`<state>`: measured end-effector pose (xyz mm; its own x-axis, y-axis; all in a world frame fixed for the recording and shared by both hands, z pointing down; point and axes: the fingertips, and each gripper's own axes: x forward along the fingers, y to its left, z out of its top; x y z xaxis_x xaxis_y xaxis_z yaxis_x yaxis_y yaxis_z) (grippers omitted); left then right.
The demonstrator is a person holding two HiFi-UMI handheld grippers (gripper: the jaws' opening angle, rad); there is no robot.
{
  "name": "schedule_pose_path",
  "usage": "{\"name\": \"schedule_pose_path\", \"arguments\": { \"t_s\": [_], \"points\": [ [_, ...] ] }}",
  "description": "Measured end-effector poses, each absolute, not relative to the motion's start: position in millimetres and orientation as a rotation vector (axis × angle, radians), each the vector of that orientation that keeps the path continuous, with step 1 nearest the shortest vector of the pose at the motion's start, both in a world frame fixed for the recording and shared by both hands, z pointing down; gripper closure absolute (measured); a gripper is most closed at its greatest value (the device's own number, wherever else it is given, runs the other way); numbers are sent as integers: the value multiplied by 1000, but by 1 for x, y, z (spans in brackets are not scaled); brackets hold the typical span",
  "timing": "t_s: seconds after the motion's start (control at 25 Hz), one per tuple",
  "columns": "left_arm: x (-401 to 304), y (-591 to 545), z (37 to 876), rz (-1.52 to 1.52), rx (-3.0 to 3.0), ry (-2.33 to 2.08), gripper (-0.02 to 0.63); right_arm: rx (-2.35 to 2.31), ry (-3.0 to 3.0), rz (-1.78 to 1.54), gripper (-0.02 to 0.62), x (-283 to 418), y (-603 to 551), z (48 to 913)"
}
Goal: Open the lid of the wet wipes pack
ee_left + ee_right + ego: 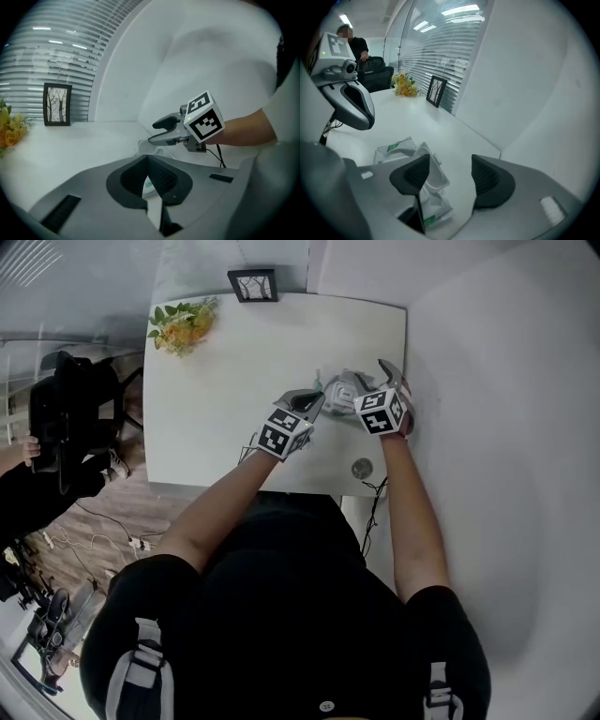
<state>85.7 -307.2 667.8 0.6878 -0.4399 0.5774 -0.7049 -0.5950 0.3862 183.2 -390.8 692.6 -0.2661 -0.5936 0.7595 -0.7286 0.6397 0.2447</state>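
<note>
Right gripper view: crinkly wipes pack (396,149)

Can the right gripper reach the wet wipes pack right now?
Probably yes: the right gripper, jaws open, is right at the wet wipes pack, with nothing in between to block it.

Your left gripper (148,158) hides most of the white plastic wet wipes pack (149,186). The round grey thing (362,468) is too small to tell.

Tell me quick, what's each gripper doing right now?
Left gripper: shut, nothing held.
Right gripper: open, jaws apart over the white soft-plastic wet wipes pack, not gripping it.
</note>
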Motion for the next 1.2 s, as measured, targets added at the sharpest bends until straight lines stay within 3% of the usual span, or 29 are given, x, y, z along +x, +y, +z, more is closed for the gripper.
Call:
{"name": "schedule_pose_path", "arguments": {
  "t_s": [0.48,0.68,0.96,1.2],
  "points": [
    [62,-279,557,436,2530,-857,606,1276,-2142,289,335,169,-330,582],
    [62,-266,512,361,2642,-818,606,1413,-2266,302,410,168,-294,528],
    [61,-244,445,246,2794,-754,606,1535,-2459,254,572,152,-246,446],
    [63,-226,398,157,2873,-684,605,1597,-2535,197,584,143,-212,397]
  ]
}}
